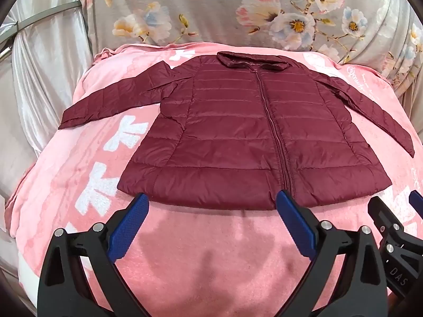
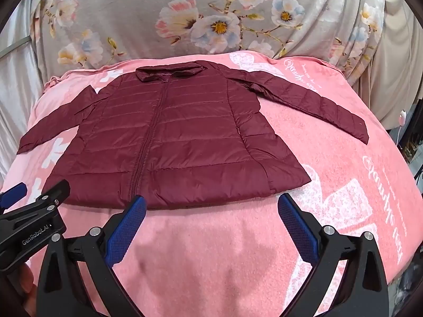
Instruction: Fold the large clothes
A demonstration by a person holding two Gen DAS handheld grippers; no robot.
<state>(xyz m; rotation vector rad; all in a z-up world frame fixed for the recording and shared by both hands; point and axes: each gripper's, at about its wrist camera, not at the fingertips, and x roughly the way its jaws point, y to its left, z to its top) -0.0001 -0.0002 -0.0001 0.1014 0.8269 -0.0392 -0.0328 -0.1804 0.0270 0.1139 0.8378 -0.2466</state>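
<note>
A dark red quilted puffer jacket [image 1: 238,137] lies flat and zipped on a pink blanket [image 1: 206,251], collar at the far end, both sleeves spread out to the sides. It also shows in the right wrist view [image 2: 171,142]. My left gripper [image 1: 211,203] is open and empty, its blue-padded fingertips just at the jacket's near hem. My right gripper [image 2: 211,206] is open and empty, also just short of the hem, to the right of the zip. The right gripper shows at the left wrist view's right edge [image 1: 391,227]; the left gripper shows at the right wrist view's left edge [image 2: 34,206].
The pink blanket [image 2: 330,185] with white prints covers a bed or table. A grey floral cloth [image 1: 238,13] hangs behind it. Pale satin fabric [image 1: 39,66] lies at the left. Cables and dark clutter [image 2: 407,137] sit past the right edge.
</note>
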